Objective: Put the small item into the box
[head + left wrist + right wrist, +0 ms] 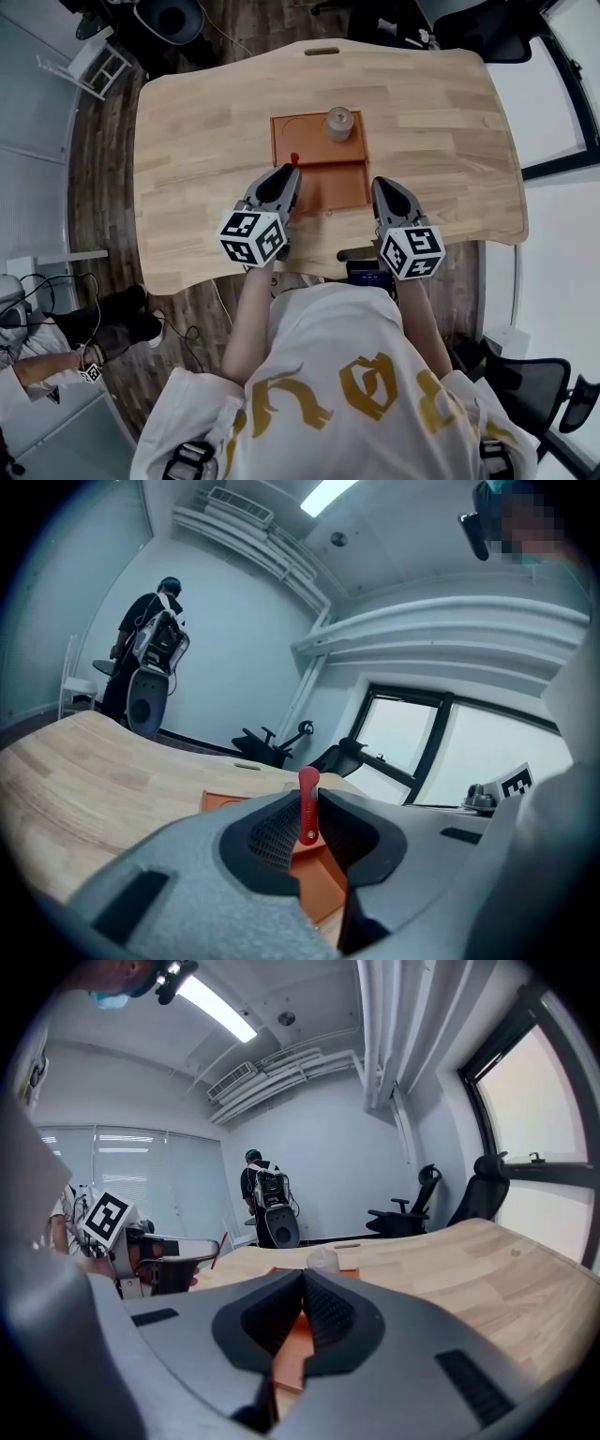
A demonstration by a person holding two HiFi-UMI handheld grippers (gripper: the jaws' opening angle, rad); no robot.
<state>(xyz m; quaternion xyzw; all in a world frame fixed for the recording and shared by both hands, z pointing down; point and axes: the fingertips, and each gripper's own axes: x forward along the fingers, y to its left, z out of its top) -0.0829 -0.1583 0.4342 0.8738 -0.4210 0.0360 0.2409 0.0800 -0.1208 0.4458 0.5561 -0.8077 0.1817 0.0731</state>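
Observation:
An orange box (pixel 319 178) lies open and flat in the middle of the wooden table (pixel 206 131). My left gripper (pixel 293 169) is shut on a small flat red item (pixel 307 803), which stands upright between the jaws; in the head view the red item (pixel 293 158) shows at the box's left edge. In the left gripper view the orange box (pixel 314 892) lies just past the jaws. My right gripper (pixel 380 186) hovers at the box's right edge, shut with nothing in it. In the right gripper view its jaws (pixel 302 1297) meet in front of the orange box (pixel 291 1354).
A small pale jar (pixel 338 123) stands in the box's far part, also seen as the jar (pixel 322 1260) in the right gripper view. Office chairs (pixel 478 28) stand beyond the table's far edge. A person (pixel 150 658) stands at the room's far side.

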